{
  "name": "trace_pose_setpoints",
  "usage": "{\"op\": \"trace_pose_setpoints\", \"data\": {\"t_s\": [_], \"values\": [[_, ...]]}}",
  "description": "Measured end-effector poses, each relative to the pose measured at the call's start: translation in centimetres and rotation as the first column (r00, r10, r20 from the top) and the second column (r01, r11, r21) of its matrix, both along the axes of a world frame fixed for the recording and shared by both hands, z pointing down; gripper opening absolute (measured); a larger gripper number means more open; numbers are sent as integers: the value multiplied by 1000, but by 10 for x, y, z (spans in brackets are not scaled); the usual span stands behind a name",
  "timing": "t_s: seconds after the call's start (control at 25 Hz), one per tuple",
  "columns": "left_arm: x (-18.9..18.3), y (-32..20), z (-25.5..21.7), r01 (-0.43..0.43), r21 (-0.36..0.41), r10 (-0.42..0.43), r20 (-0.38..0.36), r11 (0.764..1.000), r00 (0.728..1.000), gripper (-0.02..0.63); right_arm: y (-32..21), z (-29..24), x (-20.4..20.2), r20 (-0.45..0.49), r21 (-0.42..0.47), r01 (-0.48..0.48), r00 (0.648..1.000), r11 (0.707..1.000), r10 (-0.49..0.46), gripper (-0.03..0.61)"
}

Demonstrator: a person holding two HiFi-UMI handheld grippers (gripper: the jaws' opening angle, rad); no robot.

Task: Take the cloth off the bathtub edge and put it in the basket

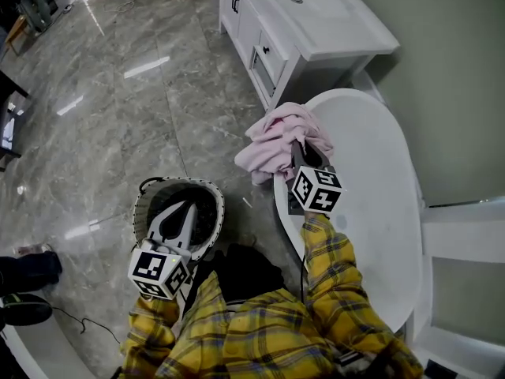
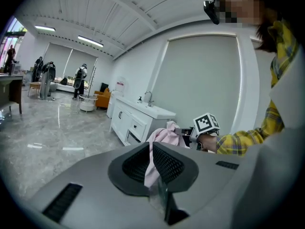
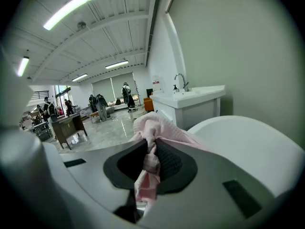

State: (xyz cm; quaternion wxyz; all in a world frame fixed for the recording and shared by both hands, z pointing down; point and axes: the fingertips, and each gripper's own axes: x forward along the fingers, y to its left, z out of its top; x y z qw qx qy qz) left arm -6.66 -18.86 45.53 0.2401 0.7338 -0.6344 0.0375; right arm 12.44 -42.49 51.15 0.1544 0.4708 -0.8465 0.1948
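A crumpled pink cloth [image 1: 278, 138] hangs just above the near end of the white bathtub's rim [image 1: 347, 97]. My right gripper [image 1: 301, 151] is shut on it, and in the right gripper view a bunched fold of the cloth [image 3: 151, 128] is pinched between the dark pads of that gripper [image 3: 153, 149]. A round wicker basket [image 1: 143, 204] with a dark inside stands on the floor left of the tub. My left gripper [image 1: 189, 207] hovers over it, shut and holding nothing. In the left gripper view its jaws [image 2: 151, 148] point at the cloth [image 2: 164, 133] and the right gripper [image 2: 188, 137].
A white vanity cabinet with a basin [image 1: 304, 30] stands just beyond the tub, and it also shows in the right gripper view [image 3: 190, 101]. Grey marble floor [image 1: 118, 101] spreads to the left. A dark shoe [image 1: 25, 271] lies at the left edge. People stand far off in the hall [image 2: 45, 75].
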Motion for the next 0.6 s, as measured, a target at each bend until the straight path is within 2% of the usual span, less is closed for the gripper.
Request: {"op": "trace_pose_setpoints", "data": {"t_s": [0.24, 0.6], "values": [[0, 12, -10, -19, 42, 19, 2, 999, 1000, 34, 16, -75, -9, 40, 120, 56, 997, 991, -61, 63], [-8, 39, -31, -35, 102, 34, 14, 994, 999, 34, 58, -195, -43, 141, 283, 147, 971, 948, -193, 64]]}}
